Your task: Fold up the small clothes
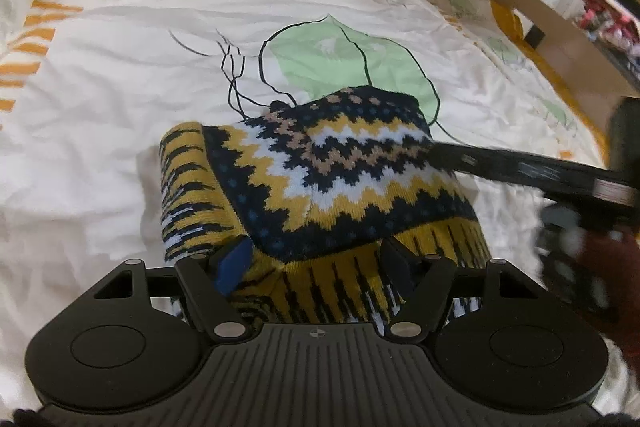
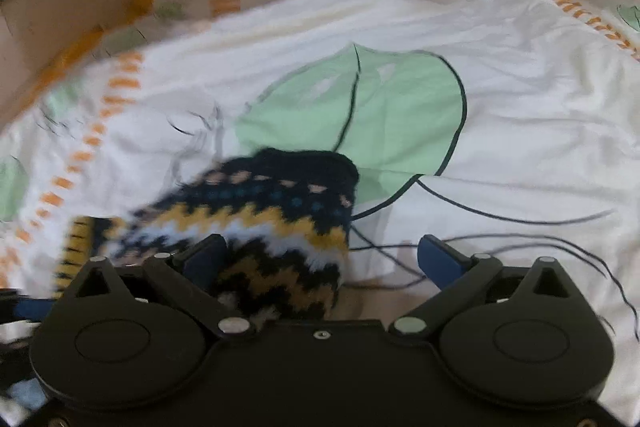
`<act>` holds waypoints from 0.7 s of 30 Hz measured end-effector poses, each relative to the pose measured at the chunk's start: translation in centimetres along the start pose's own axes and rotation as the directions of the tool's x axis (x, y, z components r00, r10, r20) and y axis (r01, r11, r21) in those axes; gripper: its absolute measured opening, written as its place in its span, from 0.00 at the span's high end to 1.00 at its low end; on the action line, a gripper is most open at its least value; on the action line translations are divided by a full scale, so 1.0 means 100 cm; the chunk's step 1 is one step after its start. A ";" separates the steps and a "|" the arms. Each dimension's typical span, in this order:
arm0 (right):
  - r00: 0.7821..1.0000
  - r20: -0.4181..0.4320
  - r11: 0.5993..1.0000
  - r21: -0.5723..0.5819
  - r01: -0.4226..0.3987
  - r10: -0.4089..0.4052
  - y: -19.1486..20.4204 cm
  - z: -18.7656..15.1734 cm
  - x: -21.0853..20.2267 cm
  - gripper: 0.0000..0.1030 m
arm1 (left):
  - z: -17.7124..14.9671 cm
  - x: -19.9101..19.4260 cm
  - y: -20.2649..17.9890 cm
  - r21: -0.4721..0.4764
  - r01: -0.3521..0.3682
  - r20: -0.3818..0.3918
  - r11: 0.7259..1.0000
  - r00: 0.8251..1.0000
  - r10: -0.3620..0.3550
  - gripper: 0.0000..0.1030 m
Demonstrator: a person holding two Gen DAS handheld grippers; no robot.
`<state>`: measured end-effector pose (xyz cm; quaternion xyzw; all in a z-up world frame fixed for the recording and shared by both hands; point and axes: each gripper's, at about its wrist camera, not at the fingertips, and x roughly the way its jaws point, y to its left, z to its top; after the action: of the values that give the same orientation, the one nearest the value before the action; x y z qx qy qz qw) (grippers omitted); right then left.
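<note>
knit (image 1: 320, 171): navy, mustard, white zigzags, folded over, inside-out edge showing | on bed (image 1: 120, 87), near green leaf print | left gripper (image 1: 316, 259): fingers clamped on knit | right gripper (image 2: 324, 259): fingers apart

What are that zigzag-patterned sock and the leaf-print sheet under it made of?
The sock looks like a thick, soft knit, perhaps wool or acrylic: the stitches show as stepped blocks in the zigzags. The sheet looks like thin, matte woven cloth, likely cotton: it lies in fine creases, its leaf printed flat.

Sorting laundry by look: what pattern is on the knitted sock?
Zigzag bands in navy, mustard, white and tan, with blue dots, on the sock; clearest in the left wrist view.
</note>
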<state>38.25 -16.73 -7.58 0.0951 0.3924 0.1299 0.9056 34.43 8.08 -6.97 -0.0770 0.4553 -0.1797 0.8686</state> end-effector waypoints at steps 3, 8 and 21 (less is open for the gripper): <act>0.999 -0.021 0.999 -0.020 -0.034 0.033 0.006 -0.022 -0.028 0.01 | -0.005 -0.001 -0.011 0.082 -0.040 -0.009 0.996 0.999 0.041 0.32; 0.995 -0.097 0.995 -0.099 0.013 -0.023 0.018 -0.072 -0.043 0.01 | -0.024 -0.001 -0.025 0.223 -0.116 -0.021 0.968 0.992 0.123 0.25; 0.993 -0.067 0.994 0.061 -0.089 0.093 -0.007 -0.095 -0.088 0.01 | -0.045 -0.072 0.042 -0.212 -0.052 0.050 0.976 0.997 0.064 0.20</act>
<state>25.61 -19.45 -8.10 0.1347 0.4227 0.1631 0.8812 28.00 14.84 -5.27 -0.1601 0.4490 -0.1029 0.8730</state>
